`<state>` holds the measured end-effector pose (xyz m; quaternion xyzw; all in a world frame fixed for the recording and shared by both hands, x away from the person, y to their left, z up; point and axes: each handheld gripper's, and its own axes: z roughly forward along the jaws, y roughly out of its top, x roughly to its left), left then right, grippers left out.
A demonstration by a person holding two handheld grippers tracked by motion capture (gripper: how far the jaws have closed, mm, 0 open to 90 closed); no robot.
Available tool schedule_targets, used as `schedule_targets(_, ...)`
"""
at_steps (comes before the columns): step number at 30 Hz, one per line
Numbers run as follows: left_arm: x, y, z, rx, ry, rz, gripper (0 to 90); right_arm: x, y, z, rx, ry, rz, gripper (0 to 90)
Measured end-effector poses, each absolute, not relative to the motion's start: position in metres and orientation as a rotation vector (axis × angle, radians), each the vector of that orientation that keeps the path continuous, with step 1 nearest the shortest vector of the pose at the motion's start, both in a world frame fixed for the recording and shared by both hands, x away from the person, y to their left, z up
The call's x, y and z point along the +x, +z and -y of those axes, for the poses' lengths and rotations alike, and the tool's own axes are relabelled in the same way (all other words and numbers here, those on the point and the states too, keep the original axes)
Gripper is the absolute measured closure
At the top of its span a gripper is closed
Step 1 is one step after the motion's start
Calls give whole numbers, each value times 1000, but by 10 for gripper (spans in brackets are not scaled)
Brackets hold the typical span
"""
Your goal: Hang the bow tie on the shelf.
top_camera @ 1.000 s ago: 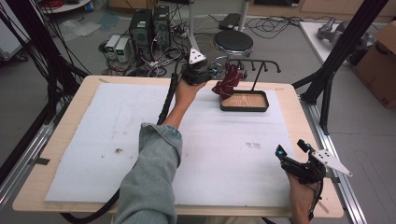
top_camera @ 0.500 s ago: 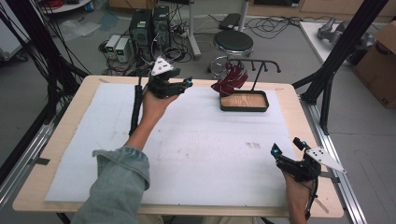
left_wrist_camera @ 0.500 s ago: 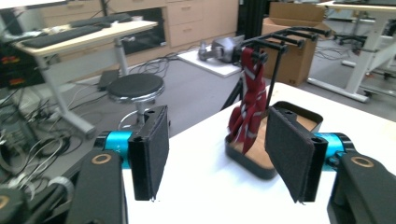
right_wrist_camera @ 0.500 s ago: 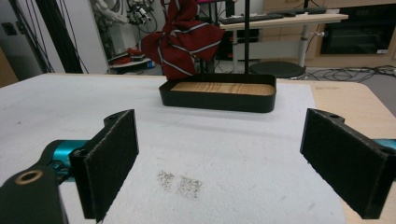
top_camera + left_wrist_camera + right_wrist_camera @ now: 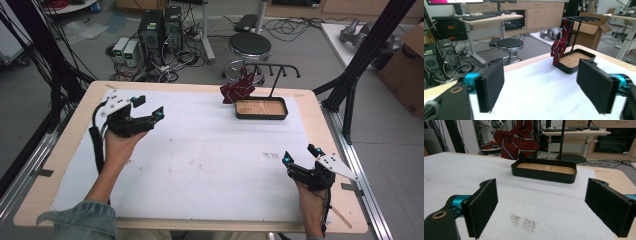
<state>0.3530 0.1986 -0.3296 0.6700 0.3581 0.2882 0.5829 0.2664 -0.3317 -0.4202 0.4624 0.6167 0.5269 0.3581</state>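
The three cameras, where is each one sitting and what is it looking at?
High view: above the person's side, looking down on the table; both forearms, left gripper and right gripper show.
Left gripper view: rides the left gripper, facing the red bow and rack; its open jaws show.
Right gripper view: rides the right gripper, facing the tray; its open jaws show.
Shared: bow and tray.

Your surface is matt white foam on wood; the tray has a wood-grain floor, and the bow is striped cloth.
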Motion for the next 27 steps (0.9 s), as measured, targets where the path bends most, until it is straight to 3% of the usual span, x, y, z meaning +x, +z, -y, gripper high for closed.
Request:
schedule_targets(9,305,-359,-233,1561,709,-862,186,267,-421,334,1217,1346,-1591,102)
schedule_targets(27,272,-404,-259,1552,754,-920,183,267,-422,334,1236,1340,-1604,102)
